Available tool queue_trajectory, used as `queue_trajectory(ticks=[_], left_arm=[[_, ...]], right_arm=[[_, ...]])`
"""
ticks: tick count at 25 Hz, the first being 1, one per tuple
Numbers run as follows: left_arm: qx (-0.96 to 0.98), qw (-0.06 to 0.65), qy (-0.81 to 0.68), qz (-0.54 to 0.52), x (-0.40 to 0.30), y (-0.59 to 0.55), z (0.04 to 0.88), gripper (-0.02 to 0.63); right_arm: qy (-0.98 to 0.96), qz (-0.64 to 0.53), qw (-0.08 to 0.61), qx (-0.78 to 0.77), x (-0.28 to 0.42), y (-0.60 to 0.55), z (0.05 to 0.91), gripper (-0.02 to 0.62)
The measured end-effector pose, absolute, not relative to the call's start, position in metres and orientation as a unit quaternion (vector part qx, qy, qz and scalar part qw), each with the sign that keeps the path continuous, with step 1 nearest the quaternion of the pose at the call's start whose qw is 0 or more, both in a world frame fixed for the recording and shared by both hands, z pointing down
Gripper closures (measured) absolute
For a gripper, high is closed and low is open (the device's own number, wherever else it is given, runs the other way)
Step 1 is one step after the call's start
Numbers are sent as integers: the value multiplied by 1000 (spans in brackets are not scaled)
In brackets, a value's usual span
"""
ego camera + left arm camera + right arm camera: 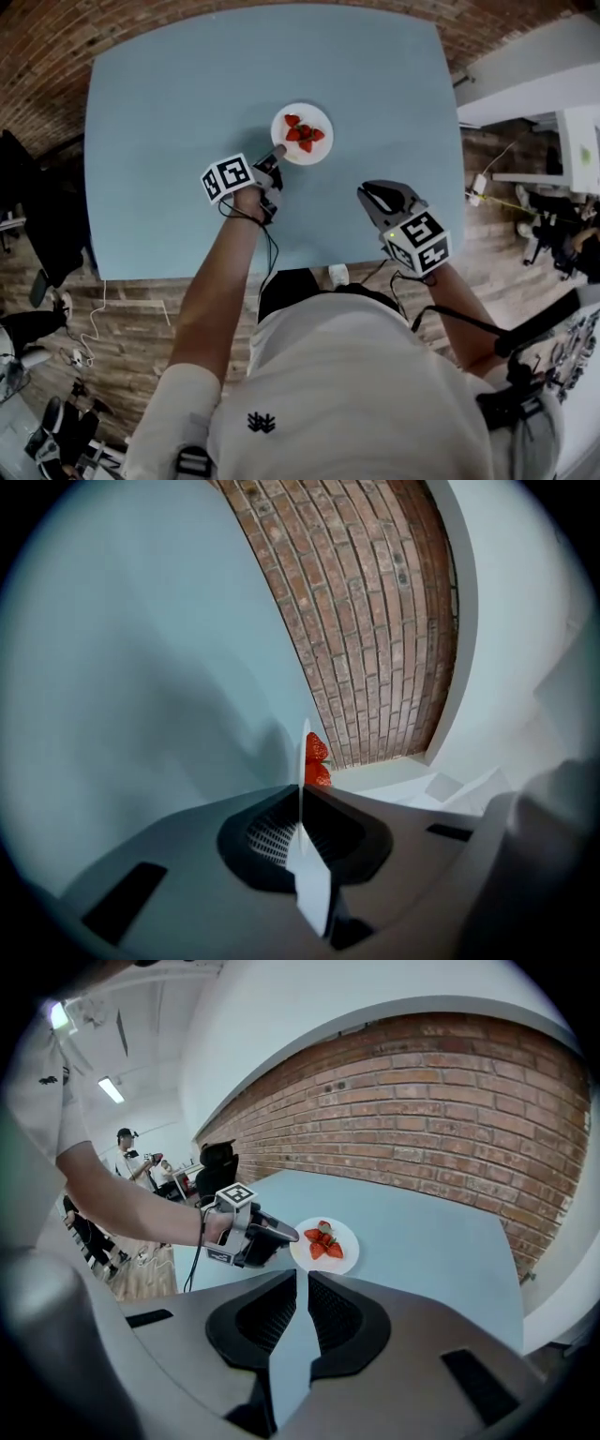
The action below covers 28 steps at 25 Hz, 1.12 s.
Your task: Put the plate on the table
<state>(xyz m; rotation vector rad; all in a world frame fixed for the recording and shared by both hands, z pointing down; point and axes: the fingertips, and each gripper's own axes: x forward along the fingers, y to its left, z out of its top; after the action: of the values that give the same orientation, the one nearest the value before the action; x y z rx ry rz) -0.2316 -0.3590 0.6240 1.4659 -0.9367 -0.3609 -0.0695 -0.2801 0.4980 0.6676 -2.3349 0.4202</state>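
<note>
Plate (pixel 317 151) is sitting around the middle of the light blue table (pixel 187 112), a bit toward the far side, and honestly I can't tell if it's fully down or a hair above the top. The left gripper (pixel 278 150) has it: jaws clamped on the near-left rim, and in the left gripper view you see the thin white edge running straight between the ribbed black pads. So the plate lies just ahead and slightly right of that gripper, flat and level with the table as far as I can judge. It's round, so no long axis to worry about; what matters is keeping it level so the strawberries (pixel 303 134) piled in the centre don't roll. The right gripper (pixel 373 195) is well apart from it, hanging over the near right part of the table, jaws parted by just a narrow slit with nothing in them, so the left one is clearly doing the job. Material-wise the plate looks like smooth, glossy white ceramic or plastic with a thin lip, probably slippery in a pinch grip. The table is matte and plain, and the berries are red and lumpy. My guess is the next bit is just letting go once it's resting flat
</note>
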Motion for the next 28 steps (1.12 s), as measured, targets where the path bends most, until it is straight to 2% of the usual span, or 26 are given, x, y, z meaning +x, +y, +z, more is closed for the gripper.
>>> queue_trajectory(ticks=[22, 28], left_arm=[[626, 653, -408, -121, -236, -419, 661, 591], [626, 648, -427, -83, -236, -425, 660, 588]], right_arm=[[-873, 190, 337, 296, -62, -288, 510, 561], [-872, 191, 337, 298, -65, -292, 504, 561]])
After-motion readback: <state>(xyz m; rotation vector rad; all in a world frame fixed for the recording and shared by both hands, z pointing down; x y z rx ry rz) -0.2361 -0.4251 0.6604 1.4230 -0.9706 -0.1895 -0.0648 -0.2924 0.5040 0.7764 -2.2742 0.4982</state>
